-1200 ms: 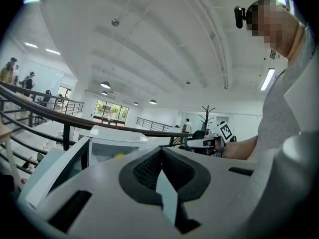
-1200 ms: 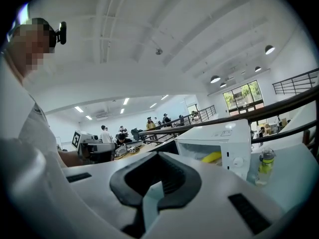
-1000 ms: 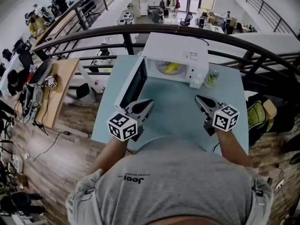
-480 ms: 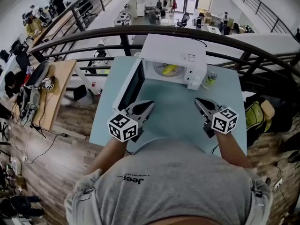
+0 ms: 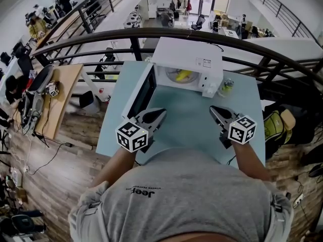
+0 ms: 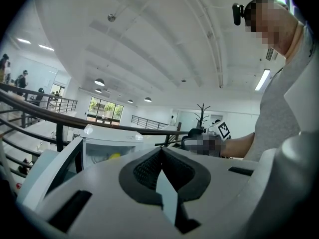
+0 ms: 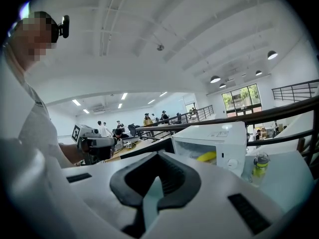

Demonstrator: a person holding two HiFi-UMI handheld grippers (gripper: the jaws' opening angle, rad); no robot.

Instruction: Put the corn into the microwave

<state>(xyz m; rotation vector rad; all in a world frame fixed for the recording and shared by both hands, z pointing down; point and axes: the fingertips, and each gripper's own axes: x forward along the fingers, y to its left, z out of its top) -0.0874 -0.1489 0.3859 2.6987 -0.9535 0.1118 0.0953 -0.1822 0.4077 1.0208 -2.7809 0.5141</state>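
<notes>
**Head view.**
- Microwave (image 5: pixel 187 59): white, at the far edge of the desk (image 5: pixel 186 122). Its door (image 5: pixel 143 91) is swung wide open to the left.
- Corn (image 5: pixel 182 75): a yellow piece lying inside the microwave's cavity, apart from both of your tools.
- Bottle (image 5: pixel 228 86): small, with yellow-green contents, just beside the microwave's right side.
- Your left claw (image 5: pixel 160 111): on the near side of the microwave and well apart from it, below the open door's edge.
- Your right claw (image 5: pixel 212 107): also on the near side and well apart, below the microwave's control panel.

**Left gripper view.**
- Left claw (image 6: pixel 160 151): clenched, pads meeting at the tip, nothing between them.
- Microwave (image 6: pixel 107 144): ahead and to the left, with the door (image 6: pixel 55 169) standing open.
- Corn (image 6: pixel 114 156): a yellow patch inside the cavity.

**Right gripper view.**
- Right claw (image 7: pixel 158 156): clenched and empty, jaws drawn together.
- Microwave (image 7: pixel 215 139): ahead and to the right.
- Corn (image 7: pixel 207 157): inside the cavity.
- Bottle (image 7: pixel 258 166): just to the microwave's right.

**Progress.**
- Done, by my reading: the corn sits in the microwave, so the named step looks complete.
- Left: nothing that the task sentence names. The open door is the only loose end, and you could shut it with the left claw, which is nearer to it.
</notes>
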